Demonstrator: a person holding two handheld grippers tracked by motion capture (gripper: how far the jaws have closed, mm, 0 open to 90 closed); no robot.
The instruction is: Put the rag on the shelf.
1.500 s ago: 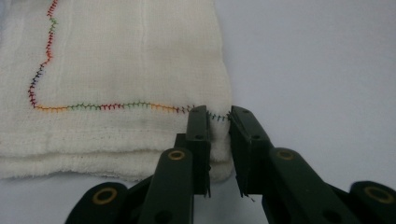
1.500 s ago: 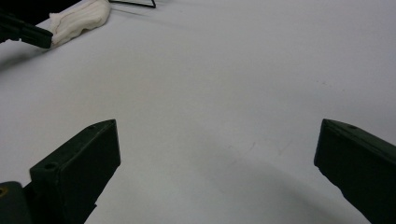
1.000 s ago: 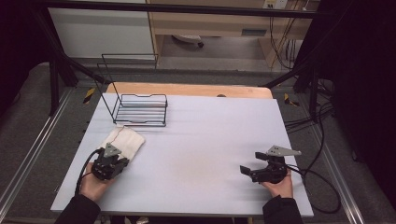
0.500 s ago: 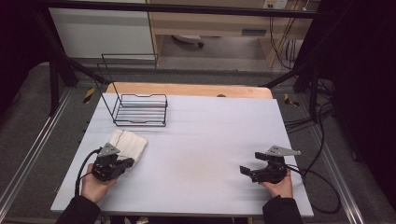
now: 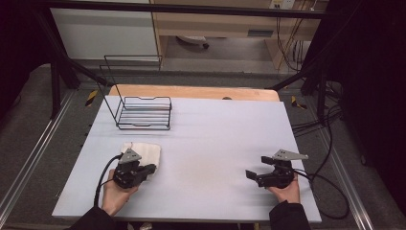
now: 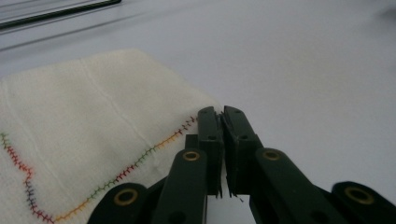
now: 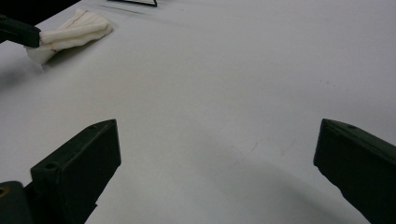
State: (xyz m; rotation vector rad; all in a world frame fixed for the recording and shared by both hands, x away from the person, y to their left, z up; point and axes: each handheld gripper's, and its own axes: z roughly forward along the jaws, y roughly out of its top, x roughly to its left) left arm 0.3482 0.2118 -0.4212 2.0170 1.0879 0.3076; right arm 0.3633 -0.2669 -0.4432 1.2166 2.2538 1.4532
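The folded white cloth (image 5: 143, 154) lies flat on the table (image 5: 210, 143), on the near side of the wire rack (image 5: 143, 112) and well apart from it, close to the person's left. From above it reads as roughly square, its slightly longer side running across the table; a line of coloured stitching runs across its face in the left gripper view.

The left gripper (image 5: 149, 168) is at the corner of the cloth farthest from the rack and toward the table's middle. In its own view the jaws are pressed together right at that corner (image 6: 205, 105); the right gripper view shows the edge drawn up into a dark jaw tip, so I judge the corner pinched, though the cloth between the pads is hidden.

The right gripper (image 5: 250, 175) hovers far from the rack on the opposite side of the table, jaws spread wide with nothing between them, pointing toward the cloth. The left hand (image 5: 115, 194) is plainly the nearer one.
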